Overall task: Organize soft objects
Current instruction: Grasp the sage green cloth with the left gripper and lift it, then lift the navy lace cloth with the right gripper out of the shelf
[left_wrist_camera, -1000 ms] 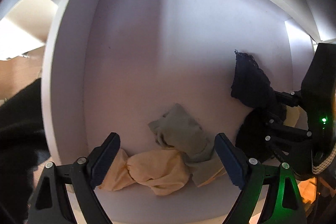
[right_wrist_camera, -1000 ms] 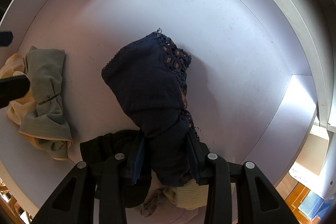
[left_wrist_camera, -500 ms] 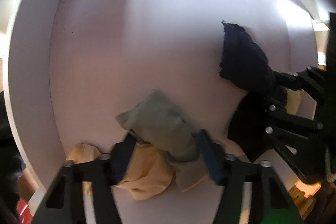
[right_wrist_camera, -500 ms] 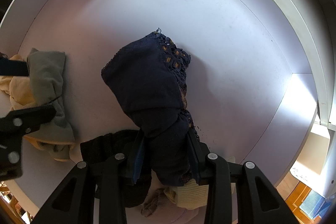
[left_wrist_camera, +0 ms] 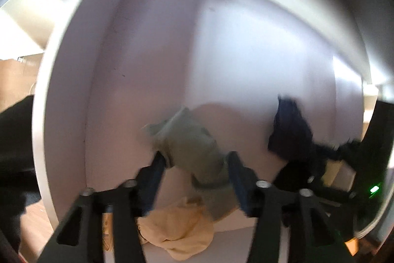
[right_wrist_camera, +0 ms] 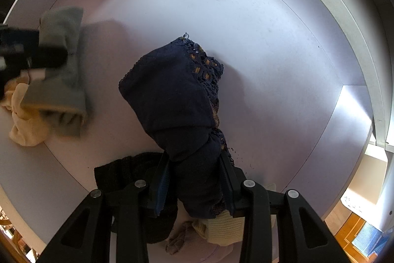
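Observation:
A grey-green cloth (left_wrist_camera: 189,139) hangs between the fingers of my left gripper (left_wrist_camera: 195,159), raised off a pale yellow cloth (left_wrist_camera: 177,231) on the white compartment floor (left_wrist_camera: 246,53). Both pads touch the grey-green cloth while the jaws are opening. The right wrist view shows the same grey-green cloth (right_wrist_camera: 61,70) pinched by a left finger (right_wrist_camera: 37,58), casting a shadow. My right gripper (right_wrist_camera: 194,164) is shut on a navy lace-trimmed garment (right_wrist_camera: 172,95), which stands up from its jaws. This garment (left_wrist_camera: 290,130) also shows at the right of the left wrist view.
Under the right gripper lie a black cloth (right_wrist_camera: 128,171), a pale yellow knit piece (right_wrist_camera: 226,228) and a pinkish item (right_wrist_camera: 197,245). White walls (left_wrist_camera: 69,115) bound the compartment on the left and the back. A wooden floor (right_wrist_camera: 349,226) shows beyond the right edge.
The left gripper closed around the grey-green cloth and lifted it off the yellow cloth, shifting it within the compartment. The right gripper and the navy garment have not moved.

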### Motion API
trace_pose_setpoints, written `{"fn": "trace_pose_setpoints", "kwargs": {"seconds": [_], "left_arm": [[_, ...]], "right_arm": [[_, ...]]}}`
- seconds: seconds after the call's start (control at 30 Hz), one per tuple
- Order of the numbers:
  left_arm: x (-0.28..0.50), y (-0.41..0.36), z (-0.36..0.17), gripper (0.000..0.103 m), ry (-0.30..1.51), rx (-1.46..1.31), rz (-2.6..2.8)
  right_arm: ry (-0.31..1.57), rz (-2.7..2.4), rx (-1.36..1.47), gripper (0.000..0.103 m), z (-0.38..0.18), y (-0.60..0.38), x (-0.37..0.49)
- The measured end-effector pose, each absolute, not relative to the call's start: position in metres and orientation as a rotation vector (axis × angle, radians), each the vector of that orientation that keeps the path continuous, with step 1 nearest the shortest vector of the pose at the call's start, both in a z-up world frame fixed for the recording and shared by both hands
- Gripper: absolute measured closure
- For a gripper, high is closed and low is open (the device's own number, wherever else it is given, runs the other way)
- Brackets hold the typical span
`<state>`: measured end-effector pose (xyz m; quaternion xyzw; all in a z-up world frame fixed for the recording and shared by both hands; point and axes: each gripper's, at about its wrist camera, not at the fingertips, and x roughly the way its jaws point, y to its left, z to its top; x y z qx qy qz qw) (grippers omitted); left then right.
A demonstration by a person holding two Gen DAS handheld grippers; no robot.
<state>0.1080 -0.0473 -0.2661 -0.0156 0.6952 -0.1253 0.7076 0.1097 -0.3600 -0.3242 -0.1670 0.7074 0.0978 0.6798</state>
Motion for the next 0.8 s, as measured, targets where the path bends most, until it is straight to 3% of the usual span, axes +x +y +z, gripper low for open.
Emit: {"fn": "trace_pose_setpoints", "kwargs": {"seconds": [0.07,0.23,0.4,0.8], "left_arm": [[0.108,-0.047,-0.264,0.030,1.531,-0.038,-0.279],[0.101,-0.069,-0.274,0.034,1.588,0.024,-0.332],[0.101,-0.075,-0.288,0.062,1.617,0.067,-0.354],[0.111,-0.076,-0.297,0.065,1.579,0.074,-0.336]], "right_arm": [[1.589,0.219,-0.377,0.066,-0.324,-0.360,0.110],[1.588,0.219,-0.372,0.066,-0.324,-0.361,0.109],[1.578,0.218,-0.385,0.067,-0.323,-0.357,0.108],[1.547,0.208,-0.317,0.072,-0.304,-0.367,0.100]]}}
